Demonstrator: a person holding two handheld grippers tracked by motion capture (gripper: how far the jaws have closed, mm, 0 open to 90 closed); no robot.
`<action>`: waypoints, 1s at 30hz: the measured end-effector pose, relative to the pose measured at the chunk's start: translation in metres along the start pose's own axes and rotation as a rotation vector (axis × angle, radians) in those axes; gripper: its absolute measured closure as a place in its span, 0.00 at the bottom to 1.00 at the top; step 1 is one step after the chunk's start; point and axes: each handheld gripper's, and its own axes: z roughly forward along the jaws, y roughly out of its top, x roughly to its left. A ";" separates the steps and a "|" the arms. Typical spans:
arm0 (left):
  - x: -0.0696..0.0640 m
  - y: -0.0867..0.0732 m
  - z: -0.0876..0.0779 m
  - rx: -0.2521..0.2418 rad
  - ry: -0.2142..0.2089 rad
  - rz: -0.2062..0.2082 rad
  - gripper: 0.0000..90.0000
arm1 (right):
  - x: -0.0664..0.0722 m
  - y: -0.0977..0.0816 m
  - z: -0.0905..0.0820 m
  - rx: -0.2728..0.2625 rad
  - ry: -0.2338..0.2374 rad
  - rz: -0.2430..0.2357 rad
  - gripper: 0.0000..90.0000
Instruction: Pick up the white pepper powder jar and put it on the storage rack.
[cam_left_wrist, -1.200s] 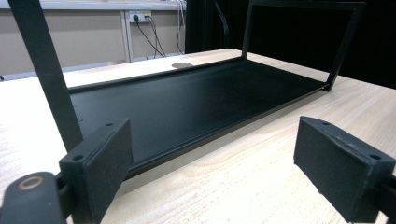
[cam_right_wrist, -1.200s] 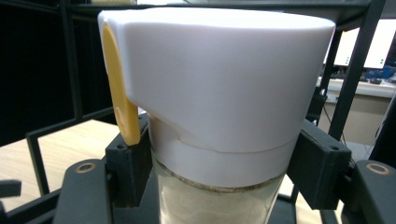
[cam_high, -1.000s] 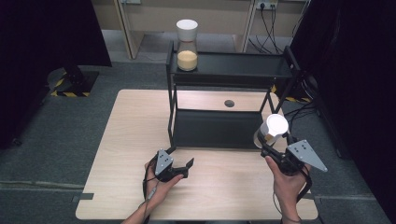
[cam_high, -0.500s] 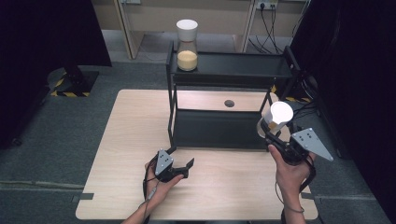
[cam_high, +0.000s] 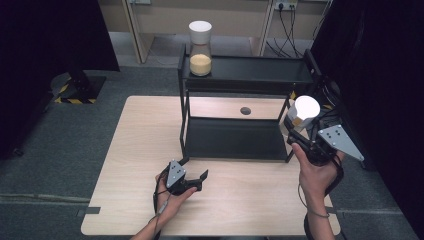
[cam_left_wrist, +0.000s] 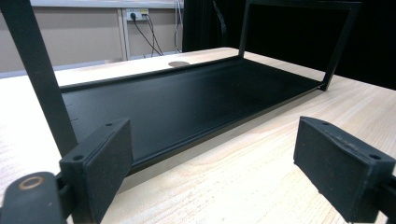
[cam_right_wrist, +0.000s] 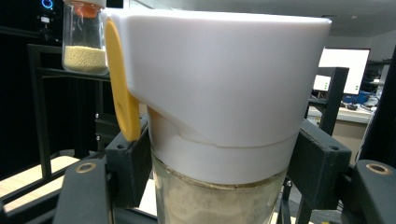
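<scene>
- Where the wooden table carries a black two-tier rack, a second jar stands on the rack's top tier.
- Right gripper, beside the rack's right end, clenches a white-lidded jar, raised off the table.
- Left gripper rests released before the rack.

Laboratory recording bay: black curtains, grey carpet, wall sockets and a monitor beyond the fingers.
</scene>
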 end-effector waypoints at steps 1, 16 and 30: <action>0.000 0.000 0.000 0.000 0.000 0.001 0.13 | 0.000 0.001 0.001 0.000 -0.001 0.004 0.34; 0.000 0.000 0.000 0.000 -0.001 0.002 0.13 | -0.004 0.021 0.013 -0.006 -0.009 0.003 0.34; 0.000 0.001 0.000 0.003 -0.001 -0.003 0.13 | -0.008 0.036 0.028 -0.005 -0.022 0.027 0.34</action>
